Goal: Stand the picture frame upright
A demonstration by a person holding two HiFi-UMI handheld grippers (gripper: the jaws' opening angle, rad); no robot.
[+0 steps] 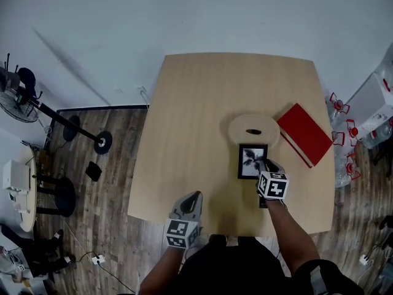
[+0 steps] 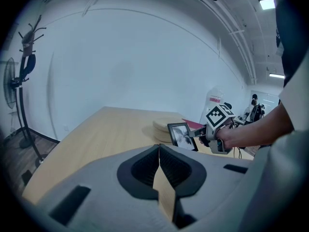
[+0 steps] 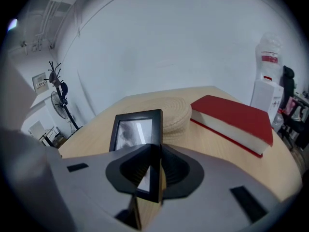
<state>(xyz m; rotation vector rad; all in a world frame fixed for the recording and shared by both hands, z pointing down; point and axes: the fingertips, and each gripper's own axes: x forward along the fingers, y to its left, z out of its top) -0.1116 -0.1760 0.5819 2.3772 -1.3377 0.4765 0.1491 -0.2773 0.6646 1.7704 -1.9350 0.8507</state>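
Left of the table (image 1: pixel 184 103), on the wood floor: a fan (image 1: pixel 13 105) on a stand.

Left gripper (image 1: pixel 194 195): low over the near table edge, forearm coming up from the bottom of the head view and angled slightly right. It points away from the person across the bare top. In the left gripper view the jaws are pressed together with nothing between them.

Picture frame (image 1: pixel 252 161): right of centre on the near half of the table, just in front of the round woven mat (image 1: pixel 253 129). Black border, grey photo. Its long axis runs away from the person, top edge toward the mat. The left gripper view shows it tipped up, leaning back, with the glass facing the person and upward. I cannot tell whether its lower edge touches the table.

Right gripper (image 1: pixel 264 166): forearm reaches in from the lower right, hand wrapped round the handle, marker cube on top. It points forward and a little left. In the right gripper view the jaws are clamped on the frame's right-hand edge near the lower corner, one pad on the glass side and one behind.

Red book (image 1: pixel 305 134): lies flat just right of the mat, set diagonally, near the table's right edge.
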